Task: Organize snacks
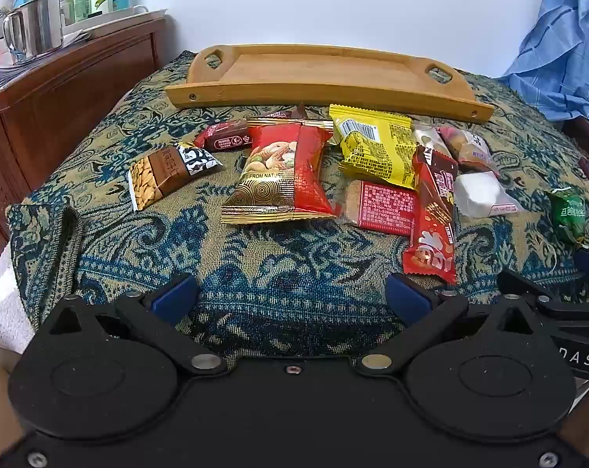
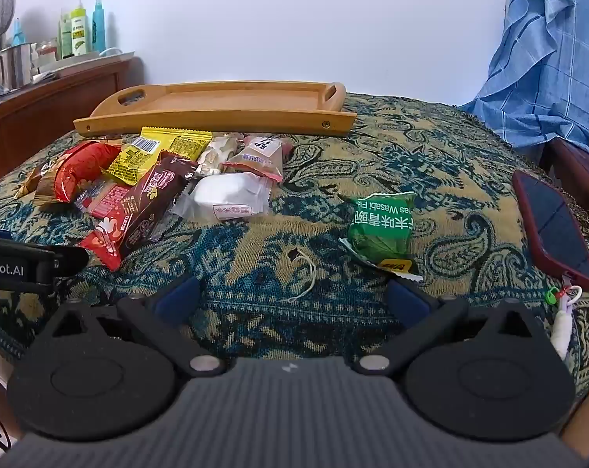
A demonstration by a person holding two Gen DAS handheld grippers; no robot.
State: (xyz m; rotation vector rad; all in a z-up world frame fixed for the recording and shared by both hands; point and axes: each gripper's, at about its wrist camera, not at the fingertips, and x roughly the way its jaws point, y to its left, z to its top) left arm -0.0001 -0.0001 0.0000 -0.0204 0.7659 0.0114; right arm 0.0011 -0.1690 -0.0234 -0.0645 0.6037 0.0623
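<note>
1. The left gripper, black with blue pads, hangs low over the patterned teal-and-gold cloth with its jaws spread wide and nothing between them. The right gripper is the same: fully spread, empty, near the cloth.

2. Just ahead of the right gripper's right pad lies the crinkled green wasabi-pea packet, apart from the rest. A loose white thread lies on the cloth between the jaws; a low sweep could snag it and drag the cloth.

3. The long red-and-brown wafer bar wrapper is nearest the left gripper's right pad. It overlaps the flat red-printed clear packet, so a pinch there may lift both or flick the lower one aside.

4. Further out, the puffy red-and-gold nut bag and the yellow foil packet look slippery and air-filled; a grip on the bulge would likely slide off.

5. The snacks are heaped in front of the empty bamboo tray with cut-out handles, none inside it. The tray's near rail is raised, so a low carry could knock a packet against it.

6. A red-cased phone lies to the right, near the green packet; a wide swing of the right gripper could nudge it.
</note>
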